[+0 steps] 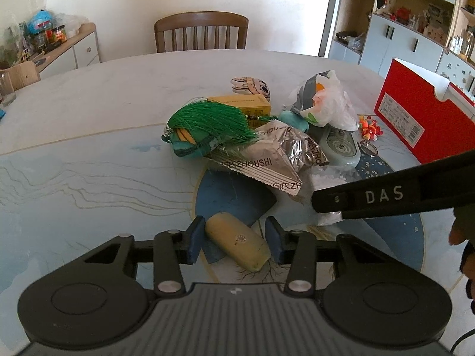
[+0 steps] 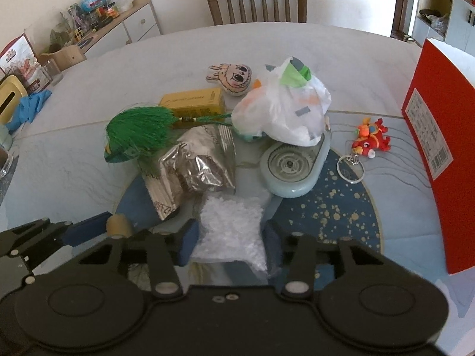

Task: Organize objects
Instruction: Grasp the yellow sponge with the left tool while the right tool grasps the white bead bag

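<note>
In the left wrist view, the left gripper (image 1: 236, 241) is seen low over the table (image 1: 89, 118), its two blue pads (image 1: 196, 238) clamped on a pale yellow oblong object (image 1: 237, 240), which is touched on both sides and lies on the dark blue round pattern of the tabletop. Beyond it, a heap of things is spread across the middle of the table: a green tassel (image 1: 210, 120) at the left, a crumpled silver foil packet (image 1: 267, 160) just near of it, a yellow box (image 1: 243, 103) behind, a white plastic bag (image 1: 326, 103) to the right and a pale green round device (image 1: 338, 145) beneath that bag. A red box (image 1: 421, 112) stands at the far right. The right gripper's black finger (image 1: 386, 195) reaches in from the right edge onto a clear bag of white granules (image 1: 329, 178).

In the right wrist view, the right gripper (image 2: 230, 241) is closed on the clear bag of white granules (image 2: 231, 225), which is pinched between both pads at the near edge of the heap. A red plush keychain (image 2: 371, 139) is seen lying to the right, apart from the heap and near the red box (image 2: 439, 136). The left gripper's finger (image 2: 86, 228) and the end of the yellow object (image 2: 118, 224) are visible at the near left.
</note>
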Tool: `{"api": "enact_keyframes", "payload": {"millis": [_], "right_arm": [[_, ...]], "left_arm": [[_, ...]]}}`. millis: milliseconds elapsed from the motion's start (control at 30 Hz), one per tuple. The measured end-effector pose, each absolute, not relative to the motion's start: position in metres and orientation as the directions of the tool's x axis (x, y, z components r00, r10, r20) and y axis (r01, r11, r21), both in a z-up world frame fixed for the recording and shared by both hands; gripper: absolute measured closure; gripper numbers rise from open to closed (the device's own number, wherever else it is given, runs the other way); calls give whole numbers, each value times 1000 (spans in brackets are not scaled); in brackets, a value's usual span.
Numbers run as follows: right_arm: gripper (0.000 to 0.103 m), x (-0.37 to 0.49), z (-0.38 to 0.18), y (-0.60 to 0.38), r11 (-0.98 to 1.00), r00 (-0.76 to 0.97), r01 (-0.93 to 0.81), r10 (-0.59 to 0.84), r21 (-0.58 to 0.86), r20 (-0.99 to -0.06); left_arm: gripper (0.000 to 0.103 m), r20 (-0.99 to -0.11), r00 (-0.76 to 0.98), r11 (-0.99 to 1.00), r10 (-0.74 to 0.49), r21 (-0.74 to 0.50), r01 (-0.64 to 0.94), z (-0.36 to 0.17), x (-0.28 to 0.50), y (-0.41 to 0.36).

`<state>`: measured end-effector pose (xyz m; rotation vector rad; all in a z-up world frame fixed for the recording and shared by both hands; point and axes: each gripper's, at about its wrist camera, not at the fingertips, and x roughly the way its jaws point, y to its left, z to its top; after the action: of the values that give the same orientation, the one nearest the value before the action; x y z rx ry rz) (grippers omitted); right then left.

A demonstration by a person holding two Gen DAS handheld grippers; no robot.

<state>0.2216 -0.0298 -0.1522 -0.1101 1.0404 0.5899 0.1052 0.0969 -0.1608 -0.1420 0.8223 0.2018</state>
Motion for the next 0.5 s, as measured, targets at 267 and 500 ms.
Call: {"api": "enact_keyframes", "payload": {"millis": [267, 500], "right_arm": [[72, 217, -143, -47, 849, 382, -492, 410, 193, -828], [74, 206, -132, -66, 849, 395, -491, 419, 198, -818]], "left_arm": [[75, -739, 665, 978, 102, -49, -204, -155, 106, 93], [78, -735, 673, 981, 87, -55, -187, -151, 103, 85]]}}
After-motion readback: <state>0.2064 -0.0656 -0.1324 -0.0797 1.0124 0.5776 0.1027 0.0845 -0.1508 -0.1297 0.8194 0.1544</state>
